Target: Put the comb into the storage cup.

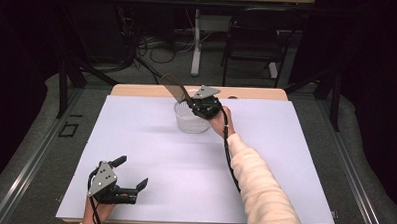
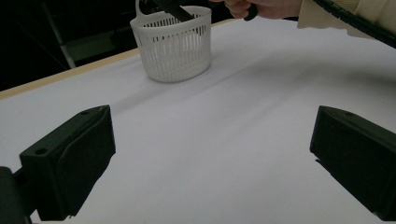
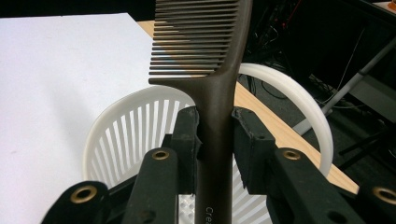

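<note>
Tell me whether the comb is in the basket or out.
Out: the comb is clamped in the right gripper, held above the white basket.

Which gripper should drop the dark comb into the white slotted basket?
Right. The right gripper already clamps the dark plastic comb over the white slotted plastic basket; the left gripper sits open, far off.

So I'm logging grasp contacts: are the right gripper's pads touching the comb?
Touching. In the right gripper view both pads press against the handle of the comb, no gap on either side, above the white basket.
</note>
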Demonstrator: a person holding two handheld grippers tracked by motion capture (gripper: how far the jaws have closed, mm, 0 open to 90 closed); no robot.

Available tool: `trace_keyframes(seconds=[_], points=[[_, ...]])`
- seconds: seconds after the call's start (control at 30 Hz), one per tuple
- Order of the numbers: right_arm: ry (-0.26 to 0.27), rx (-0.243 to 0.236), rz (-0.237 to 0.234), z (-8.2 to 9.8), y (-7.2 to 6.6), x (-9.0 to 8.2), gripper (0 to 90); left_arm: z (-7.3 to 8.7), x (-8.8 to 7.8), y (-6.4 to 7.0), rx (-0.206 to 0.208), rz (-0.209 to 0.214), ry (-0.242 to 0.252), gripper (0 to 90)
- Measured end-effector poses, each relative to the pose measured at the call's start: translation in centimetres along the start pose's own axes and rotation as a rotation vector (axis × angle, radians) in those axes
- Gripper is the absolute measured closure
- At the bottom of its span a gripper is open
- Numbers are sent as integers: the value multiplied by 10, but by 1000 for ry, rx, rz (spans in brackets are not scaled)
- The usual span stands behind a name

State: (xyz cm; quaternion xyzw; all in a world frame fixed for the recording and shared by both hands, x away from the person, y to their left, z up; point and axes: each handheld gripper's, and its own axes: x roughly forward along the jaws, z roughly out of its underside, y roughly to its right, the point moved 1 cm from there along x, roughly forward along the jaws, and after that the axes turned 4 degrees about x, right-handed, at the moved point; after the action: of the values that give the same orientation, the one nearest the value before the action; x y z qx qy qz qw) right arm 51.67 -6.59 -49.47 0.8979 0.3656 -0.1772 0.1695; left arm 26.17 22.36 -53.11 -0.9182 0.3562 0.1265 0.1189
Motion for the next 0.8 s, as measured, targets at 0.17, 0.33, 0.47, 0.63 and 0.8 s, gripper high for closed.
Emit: trace_keyframes(seconds=[0.17, 0.33, 0.47, 0.63, 0.8], points=[[-13, 0, -2, 1, 0, 1, 714, 0, 0, 0, 0, 0, 1, 3], [-19, -2, -1, 1, 0, 1, 714, 0, 0, 0, 0, 0, 1, 3], [-24, -1, -2, 2, 0, 2, 714, 0, 0, 0, 0, -1, 1, 3], [-34, -2, 0, 2, 0, 3, 714, 0, 0, 0, 1, -1, 2, 3], [-46, -3, 4, 3, 0, 4, 713, 0, 0, 0, -1, -1, 3, 3]])
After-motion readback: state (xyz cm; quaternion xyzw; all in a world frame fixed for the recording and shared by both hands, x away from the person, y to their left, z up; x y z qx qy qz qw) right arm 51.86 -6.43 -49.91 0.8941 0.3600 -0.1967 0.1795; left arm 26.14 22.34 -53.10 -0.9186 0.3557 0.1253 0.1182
